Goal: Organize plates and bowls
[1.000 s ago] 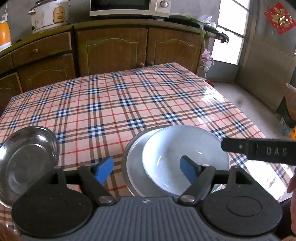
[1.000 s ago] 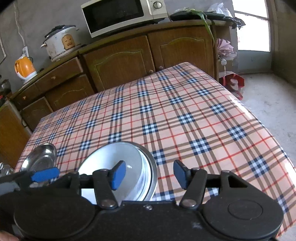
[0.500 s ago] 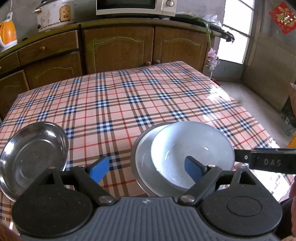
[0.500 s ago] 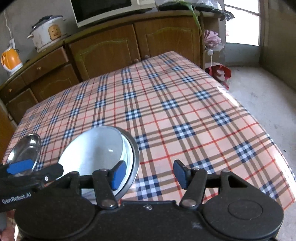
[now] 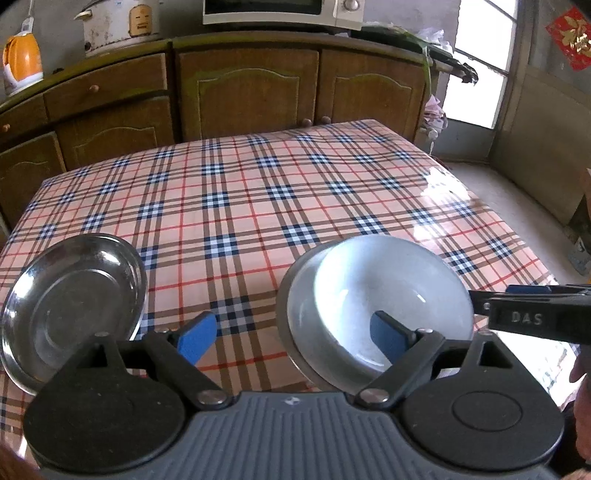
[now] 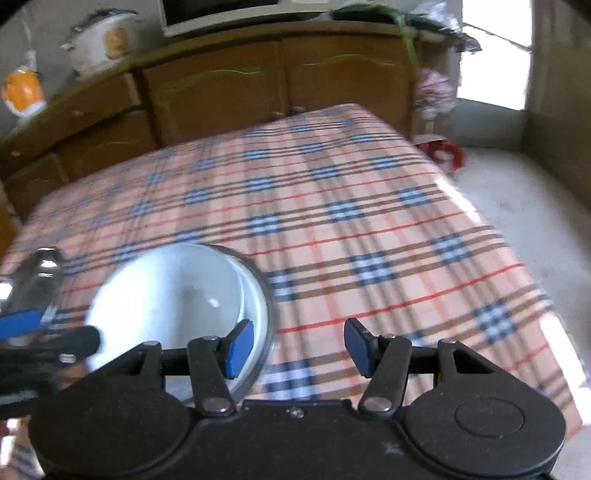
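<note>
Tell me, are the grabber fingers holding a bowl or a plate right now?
Nothing is held. The left gripper and right gripper are both open and empty above the table.

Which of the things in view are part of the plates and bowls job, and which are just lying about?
Job:
white bowl
steel plate under it
steel plate apart

Lying about:
kettle
rice cooker
microwave

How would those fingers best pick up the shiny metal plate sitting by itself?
Probably by its raised rim. The steel plate lies flat on the tablecloth, too wide to span, so one finger goes inside and one outside, from the near edge, nearest the open left gripper.
</note>
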`<action>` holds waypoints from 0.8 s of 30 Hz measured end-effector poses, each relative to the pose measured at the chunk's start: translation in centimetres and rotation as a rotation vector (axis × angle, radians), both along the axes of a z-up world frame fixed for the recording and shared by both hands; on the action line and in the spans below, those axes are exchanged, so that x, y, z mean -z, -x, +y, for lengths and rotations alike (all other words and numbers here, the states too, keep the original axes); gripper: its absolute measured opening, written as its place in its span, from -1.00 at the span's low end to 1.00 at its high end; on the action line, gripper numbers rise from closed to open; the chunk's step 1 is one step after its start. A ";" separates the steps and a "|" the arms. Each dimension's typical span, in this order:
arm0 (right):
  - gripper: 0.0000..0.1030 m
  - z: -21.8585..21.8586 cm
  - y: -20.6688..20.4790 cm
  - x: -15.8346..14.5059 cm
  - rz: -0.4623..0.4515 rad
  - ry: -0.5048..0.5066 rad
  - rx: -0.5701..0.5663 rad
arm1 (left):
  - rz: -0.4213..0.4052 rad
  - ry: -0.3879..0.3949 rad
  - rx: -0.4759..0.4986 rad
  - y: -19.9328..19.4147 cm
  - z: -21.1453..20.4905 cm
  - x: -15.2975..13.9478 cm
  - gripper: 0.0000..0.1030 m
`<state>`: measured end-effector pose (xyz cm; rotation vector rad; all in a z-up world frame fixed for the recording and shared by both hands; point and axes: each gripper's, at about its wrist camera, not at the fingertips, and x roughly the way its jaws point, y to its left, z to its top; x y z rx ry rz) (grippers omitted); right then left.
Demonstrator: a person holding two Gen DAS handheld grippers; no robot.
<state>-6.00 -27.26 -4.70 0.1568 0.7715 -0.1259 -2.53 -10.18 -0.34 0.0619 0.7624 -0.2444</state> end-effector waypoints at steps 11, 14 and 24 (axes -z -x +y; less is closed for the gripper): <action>0.59 -0.3 1.8 -1.9 -0.173 -0.148 -0.055 | -0.005 0.005 0.009 0.0 -0.1 -0.3 0.84; 0.59 -0.1 1.9 -1.6 -0.185 -0.178 -0.071 | -0.006 -0.016 0.011 0.0 -0.3 -0.1 0.92; 0.59 0.9 2.4 -0.3 -0.210 -0.080 -0.024 | 0.001 -0.002 0.012 -0.4 -0.5 0.5 1.00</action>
